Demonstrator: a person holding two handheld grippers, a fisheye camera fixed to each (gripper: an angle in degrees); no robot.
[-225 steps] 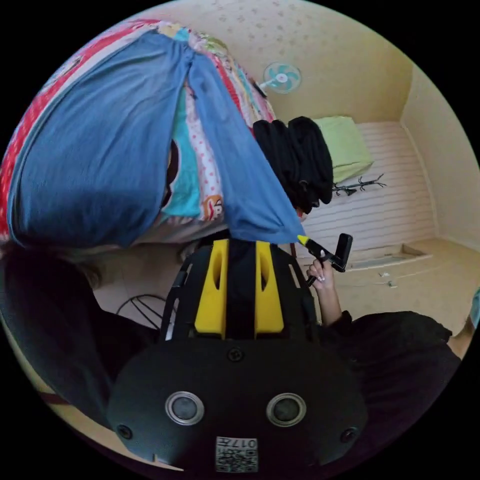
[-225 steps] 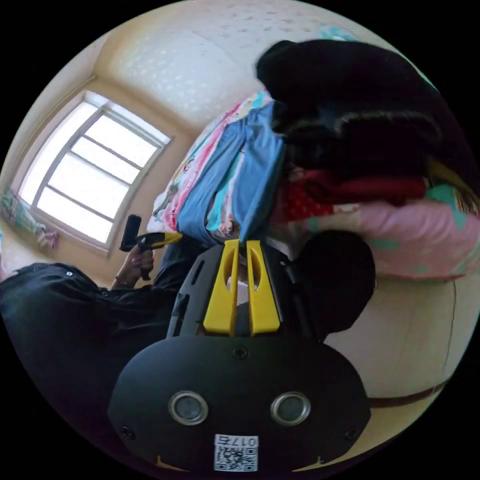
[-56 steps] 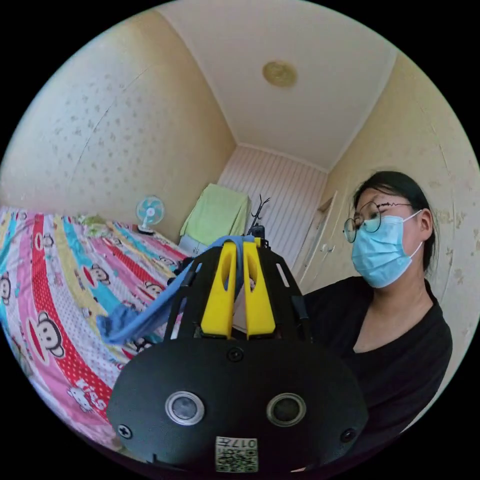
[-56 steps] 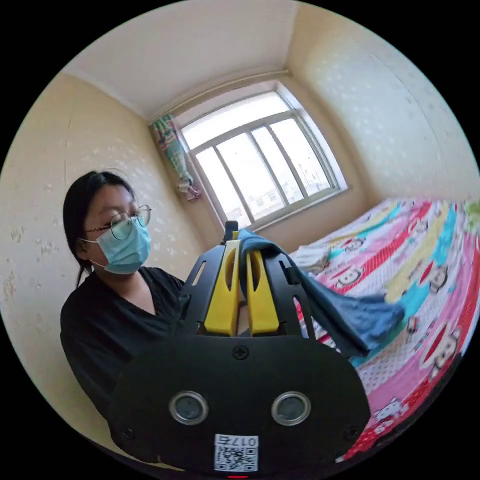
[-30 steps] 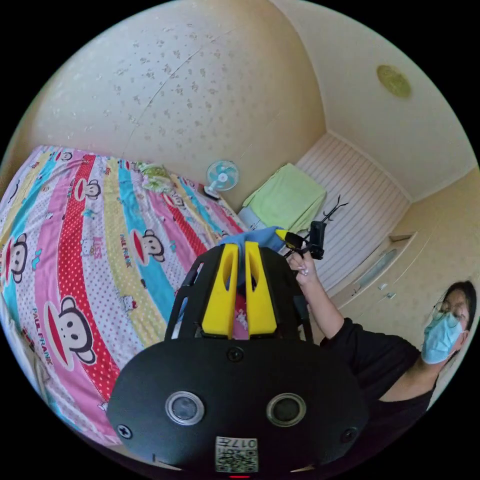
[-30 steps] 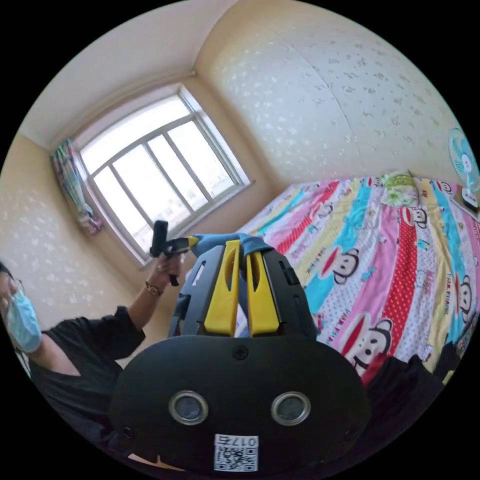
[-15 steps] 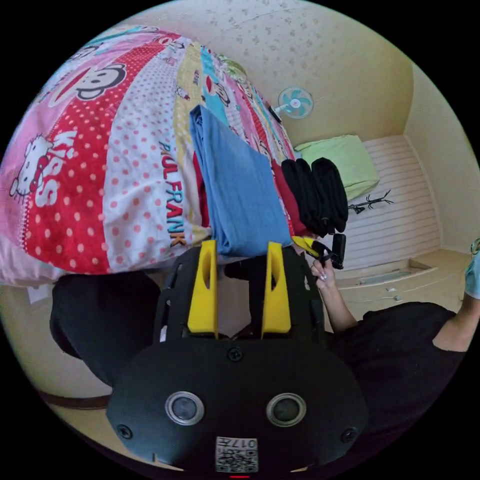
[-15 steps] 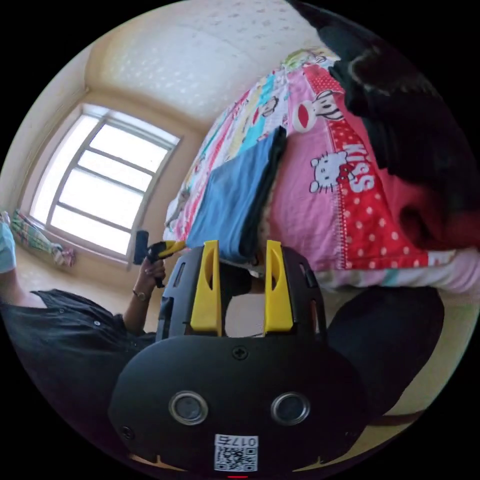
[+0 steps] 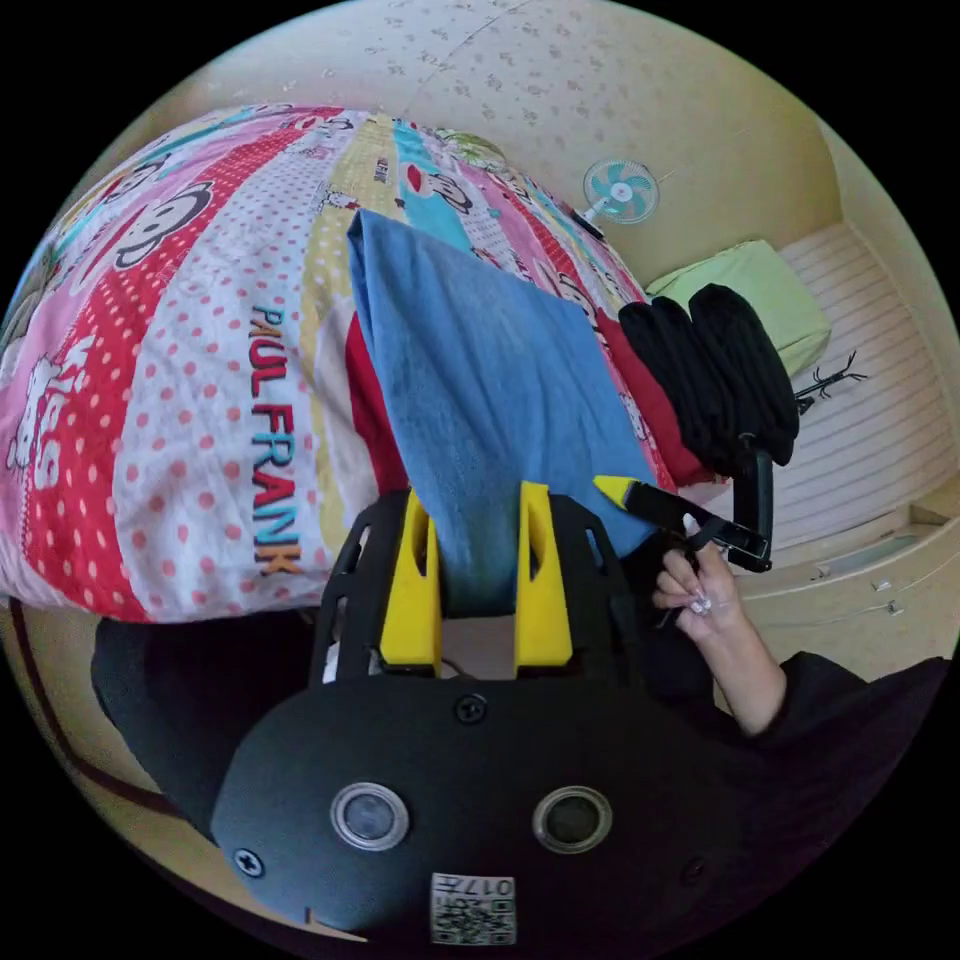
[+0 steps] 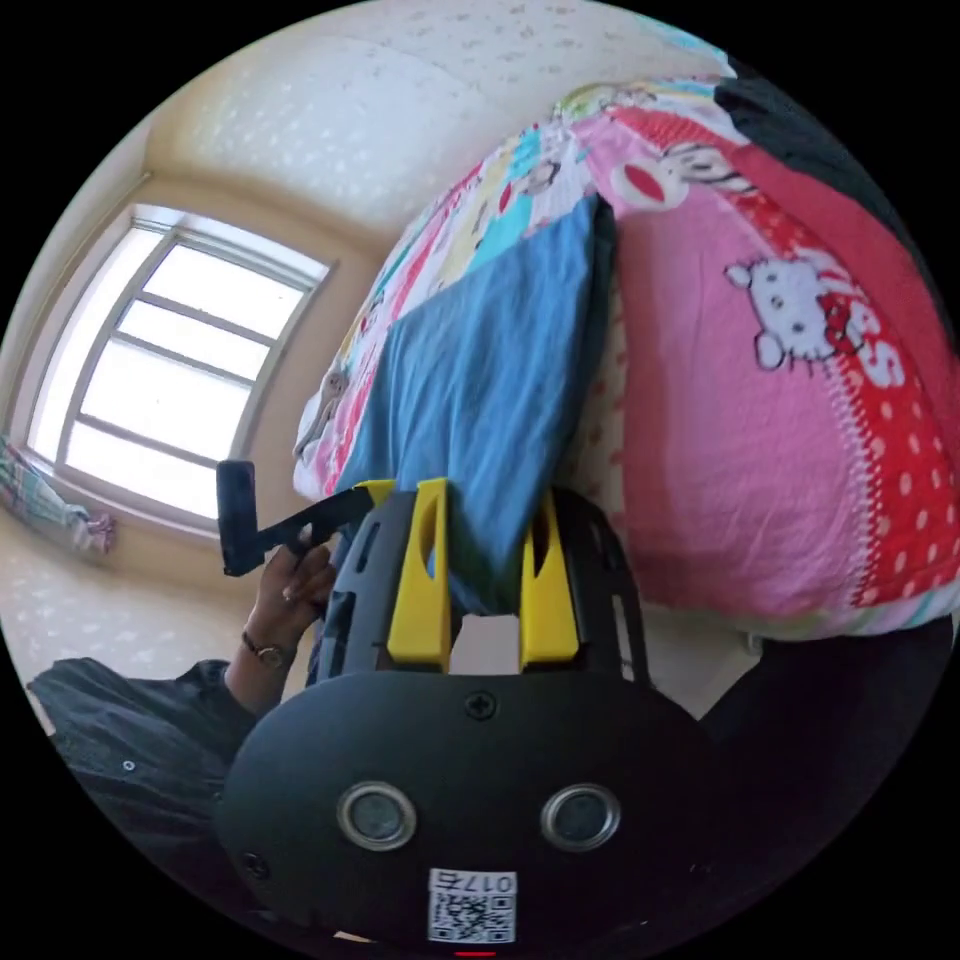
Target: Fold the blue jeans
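Jeans (image 9: 480, 380) lie as a folded blue strip on the bed (image 9: 180, 400), one end hanging over its edge between the spread jaws of the left gripper (image 9: 478, 520), which press on nothing.

In the right gripper view the jeans (image 10: 480, 380) likewise drape between the parted jaws of the right gripper (image 10: 487, 520). The lengthwise fold looks done; folding end to end likely remains.

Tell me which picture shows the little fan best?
The left gripper view: the fan stands past the far end of the bed, against the wall. The right gripper view faces the window side instead, with the blue jeans in front.
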